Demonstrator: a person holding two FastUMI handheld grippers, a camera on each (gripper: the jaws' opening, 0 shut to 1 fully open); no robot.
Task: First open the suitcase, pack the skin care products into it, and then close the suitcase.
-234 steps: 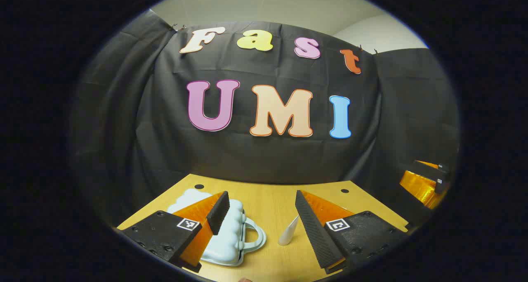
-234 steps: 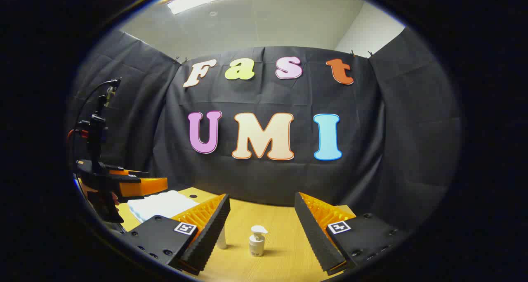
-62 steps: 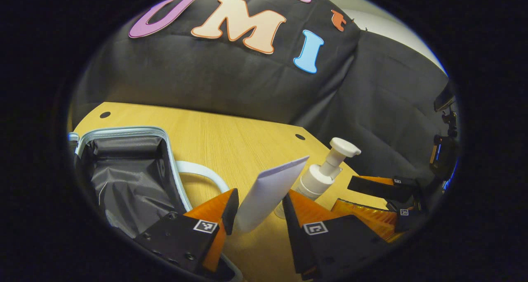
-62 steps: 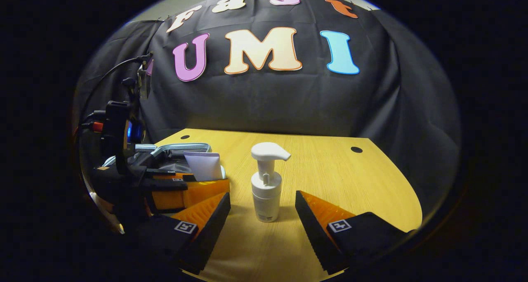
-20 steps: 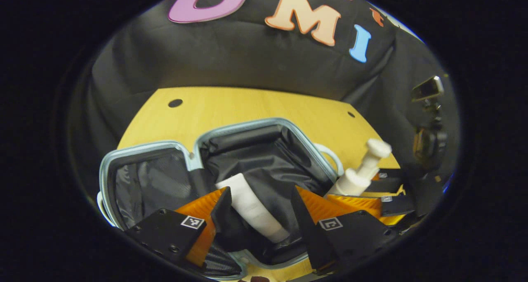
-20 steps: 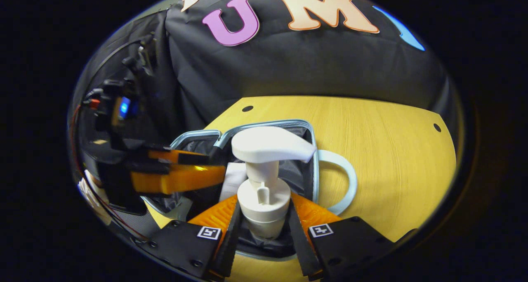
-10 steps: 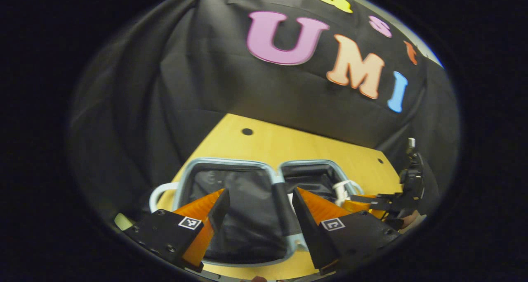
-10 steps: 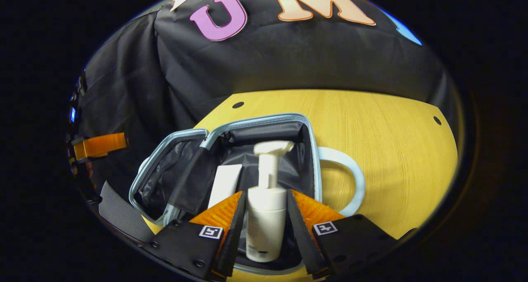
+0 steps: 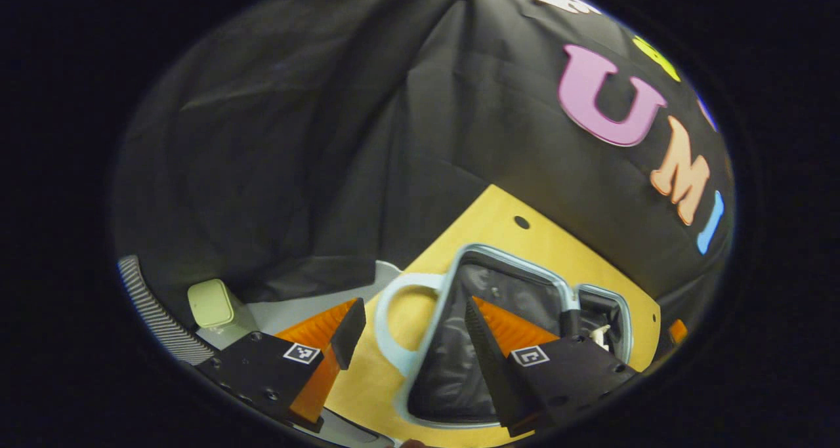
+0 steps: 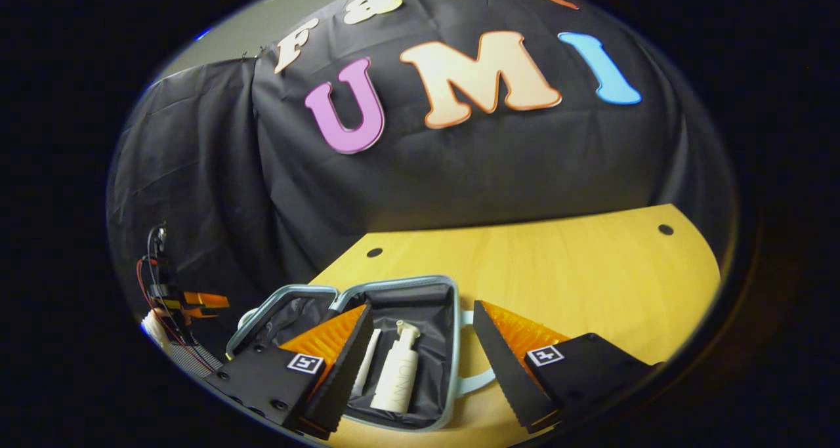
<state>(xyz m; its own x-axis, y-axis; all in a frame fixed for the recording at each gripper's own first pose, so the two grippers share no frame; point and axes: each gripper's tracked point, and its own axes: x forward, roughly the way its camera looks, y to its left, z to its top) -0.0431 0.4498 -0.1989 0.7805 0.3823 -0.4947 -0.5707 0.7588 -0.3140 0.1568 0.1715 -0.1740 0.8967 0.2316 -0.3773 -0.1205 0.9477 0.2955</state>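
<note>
Half a second ago the pump bottle (image 10: 398,374) was clamped between the right gripper's fingers; now it has been let go and the right gripper (image 10: 420,356) is seen drawn back with its jaws spread wide and nothing between them. The left gripper (image 9: 407,333) has been swung away to the left, its jaws likewise parted and empty, above the pale handle (image 9: 394,317) of the suitcase (image 10: 453,343). In the right gripper view the suitcase is seen lying open on the wooden table (image 10: 577,277), both dark-lined halves spread flat. In the half on the right, the white tube (image 10: 365,364) and the pump bottle are laid side by side, the tube on the left. The table is backed by black cloth (image 10: 459,166).
</note>
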